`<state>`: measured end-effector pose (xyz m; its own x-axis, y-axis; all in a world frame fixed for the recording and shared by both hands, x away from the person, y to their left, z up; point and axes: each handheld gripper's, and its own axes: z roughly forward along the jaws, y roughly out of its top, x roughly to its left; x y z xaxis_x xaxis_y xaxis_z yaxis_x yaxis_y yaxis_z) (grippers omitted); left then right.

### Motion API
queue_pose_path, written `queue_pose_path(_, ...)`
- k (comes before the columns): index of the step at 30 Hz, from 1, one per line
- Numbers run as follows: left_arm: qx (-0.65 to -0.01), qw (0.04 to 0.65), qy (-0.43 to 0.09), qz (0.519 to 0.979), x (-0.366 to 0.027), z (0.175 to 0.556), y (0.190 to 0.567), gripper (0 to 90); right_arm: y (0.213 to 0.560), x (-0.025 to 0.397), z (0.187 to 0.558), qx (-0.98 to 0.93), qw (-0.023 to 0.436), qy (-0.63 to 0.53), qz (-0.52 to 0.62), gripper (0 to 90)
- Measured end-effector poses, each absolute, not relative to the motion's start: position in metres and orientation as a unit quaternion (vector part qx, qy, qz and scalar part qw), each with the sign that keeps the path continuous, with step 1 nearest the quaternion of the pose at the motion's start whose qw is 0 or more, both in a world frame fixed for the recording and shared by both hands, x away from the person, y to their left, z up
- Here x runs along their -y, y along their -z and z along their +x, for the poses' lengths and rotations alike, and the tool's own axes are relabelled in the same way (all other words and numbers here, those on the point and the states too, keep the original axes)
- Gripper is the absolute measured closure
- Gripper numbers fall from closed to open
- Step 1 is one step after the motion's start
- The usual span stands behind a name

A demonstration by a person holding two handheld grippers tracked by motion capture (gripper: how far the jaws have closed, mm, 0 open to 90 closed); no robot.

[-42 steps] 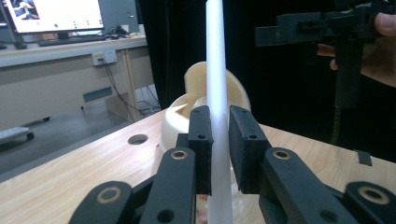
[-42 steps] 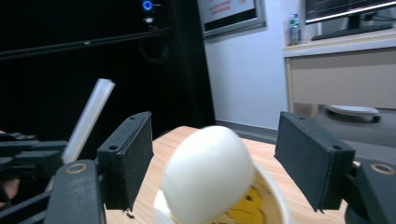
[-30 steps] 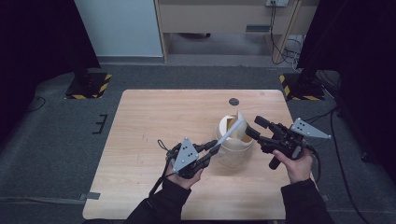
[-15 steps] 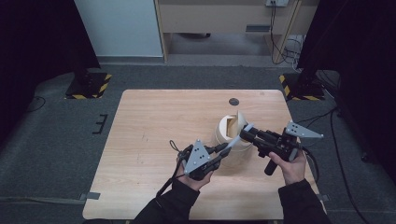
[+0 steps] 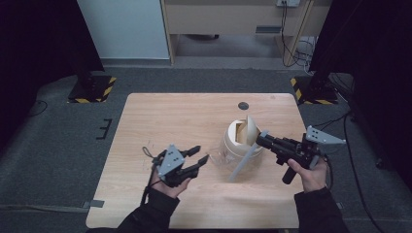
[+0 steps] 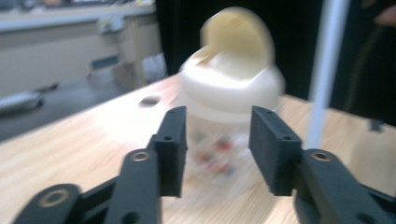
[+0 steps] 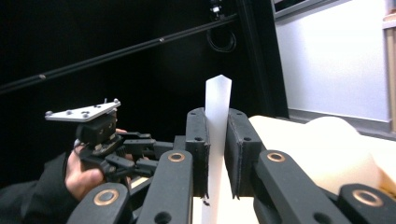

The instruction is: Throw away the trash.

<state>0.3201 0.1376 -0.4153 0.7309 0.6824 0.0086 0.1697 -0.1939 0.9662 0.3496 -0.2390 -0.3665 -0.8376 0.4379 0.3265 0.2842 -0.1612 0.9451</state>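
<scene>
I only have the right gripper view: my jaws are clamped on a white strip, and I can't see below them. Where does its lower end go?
Observer: In the high view the white strip slants down from the right hand-held gripper to the table, just in front of the bin. Whether it touches the table I cannot tell.
Operator: Is the bin open?
Observer: Its cream swing lid is tipped up on edge, so the opening in the top shows.
Operator: And my other hand?
Observer: The left hand-held gripper is open and points at the bin, apart from it.
</scene>
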Motion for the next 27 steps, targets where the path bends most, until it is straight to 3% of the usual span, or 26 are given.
queue_pose_path(3,-0.316,0.545,-0.219,0.745,-0.16,0.323,0.424,46.5,0.364,0.246,0.349,-0.648,0.061,-0.704,0.283,80.7)
queue_pose_path(4,-0.347,0.524,-0.219,0.746,-0.184,0.325,0.44,44.9,0.363,0.249,0.349,-0.646,0.063,-0.706,0.284,80.7)
queue_pose_path(9,-0.429,0.479,-0.207,0.738,-0.225,0.332,0.472,40.7,0.355,0.26,0.346,-0.629,0.063,-0.721,0.283,80.7)
queue_pose_path(14,-0.45,0.444,-0.208,0.746,-0.235,0.35,0.487,32.5,0.341,0.273,0.339,-0.609,0.084,-0.739,0.276,80.7)
queue_pose_path(27,-0.464,0.434,-0.213,0.742,-0.244,0.357,0.49,29.7,0.312,0.307,0.318,-0.549,0.166,-0.772,0.275,80.8)
